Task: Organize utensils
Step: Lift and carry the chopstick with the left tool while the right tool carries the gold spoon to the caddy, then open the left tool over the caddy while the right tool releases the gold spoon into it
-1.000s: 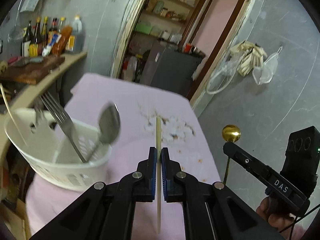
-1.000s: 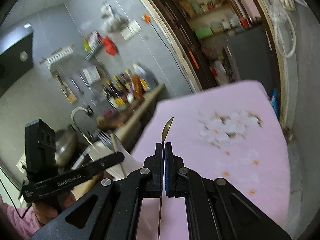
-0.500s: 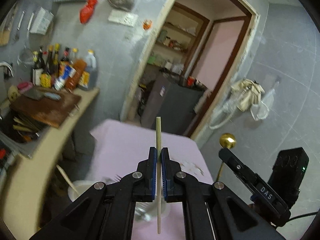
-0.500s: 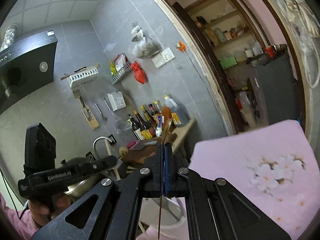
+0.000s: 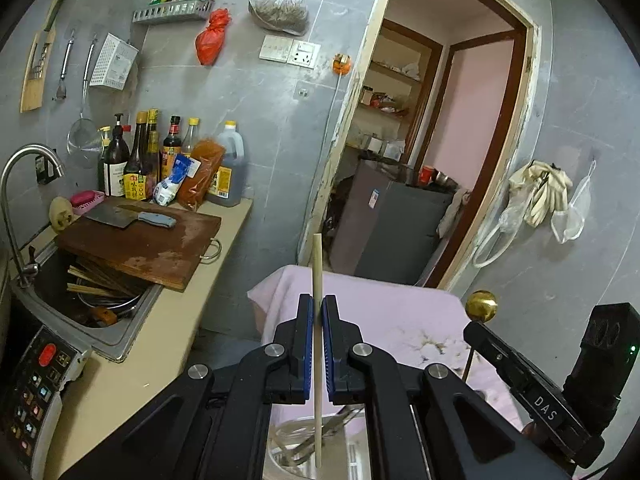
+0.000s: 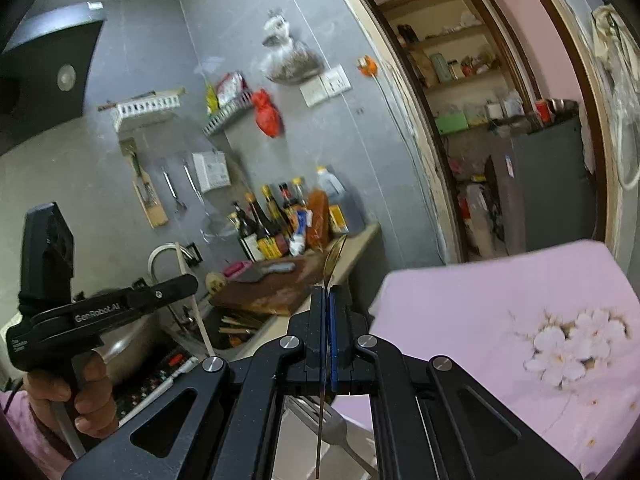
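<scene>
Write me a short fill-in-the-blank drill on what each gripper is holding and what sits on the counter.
The left gripper is shut on a wooden ____.
The right gripper is shut on a gold ____.
A cleaver lies on the wooden cutting ____.

Missing words: chopstick, spoon, board.

A pink flowered cloth (image 6: 500,292) covers the table; alongside, the beige worktop (image 5: 168,344) carries a wooden chopping board (image 5: 140,244) and bottles (image 5: 160,160).

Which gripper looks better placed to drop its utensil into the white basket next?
Probably left. The left gripper holds its chopstick upright, lower end hanging over the white basket. The right gripper clamps a gold spoon, with only forks visible below.
</scene>
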Action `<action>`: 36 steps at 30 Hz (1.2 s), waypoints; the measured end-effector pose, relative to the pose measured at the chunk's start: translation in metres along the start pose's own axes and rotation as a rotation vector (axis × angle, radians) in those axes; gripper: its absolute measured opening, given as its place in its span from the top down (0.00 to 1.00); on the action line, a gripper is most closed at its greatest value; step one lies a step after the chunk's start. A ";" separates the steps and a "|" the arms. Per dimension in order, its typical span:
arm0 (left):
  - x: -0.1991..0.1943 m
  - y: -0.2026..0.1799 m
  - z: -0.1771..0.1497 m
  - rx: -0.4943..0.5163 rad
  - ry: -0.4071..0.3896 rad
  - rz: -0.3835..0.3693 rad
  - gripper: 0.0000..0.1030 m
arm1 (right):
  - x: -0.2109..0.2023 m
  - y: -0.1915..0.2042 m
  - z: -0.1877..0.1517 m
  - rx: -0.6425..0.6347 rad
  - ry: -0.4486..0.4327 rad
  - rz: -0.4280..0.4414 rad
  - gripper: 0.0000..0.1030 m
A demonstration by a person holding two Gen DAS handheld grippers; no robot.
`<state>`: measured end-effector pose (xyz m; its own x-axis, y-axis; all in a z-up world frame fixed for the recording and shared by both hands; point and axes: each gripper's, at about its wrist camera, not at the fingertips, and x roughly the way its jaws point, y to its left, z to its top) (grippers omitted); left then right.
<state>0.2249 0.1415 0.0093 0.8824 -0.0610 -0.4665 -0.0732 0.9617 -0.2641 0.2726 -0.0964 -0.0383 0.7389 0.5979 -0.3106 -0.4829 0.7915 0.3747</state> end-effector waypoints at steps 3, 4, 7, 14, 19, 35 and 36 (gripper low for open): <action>0.011 0.001 -0.013 0.027 0.011 0.006 0.95 | 0.007 -0.002 -0.011 0.001 0.018 -0.020 0.98; 0.012 0.000 -0.017 0.030 0.013 0.004 0.95 | 0.009 -0.003 -0.014 -0.002 0.022 -0.024 0.98; 0.018 0.000 -0.028 0.035 0.018 -0.007 0.95 | 0.013 -0.003 -0.022 -0.018 0.028 -0.044 0.98; 0.022 -0.003 -0.042 0.039 0.033 -0.023 0.95 | 0.003 0.003 -0.025 -0.069 0.026 -0.077 0.98; 0.021 -0.003 -0.046 0.040 0.044 -0.016 0.95 | -0.002 0.007 -0.024 -0.086 0.029 -0.085 0.98; 0.015 -0.008 -0.053 -0.014 0.143 0.013 0.94 | -0.026 0.002 -0.017 -0.075 0.065 -0.081 0.66; 0.014 -0.008 -0.052 -0.020 0.144 0.013 0.93 | -0.029 0.001 -0.015 -0.073 0.064 -0.085 0.66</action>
<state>0.2135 0.1190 -0.0393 0.8058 -0.0878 -0.5856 -0.0942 0.9574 -0.2731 0.2437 -0.1114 -0.0422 0.7481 0.5336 -0.3944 -0.4549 0.8452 0.2805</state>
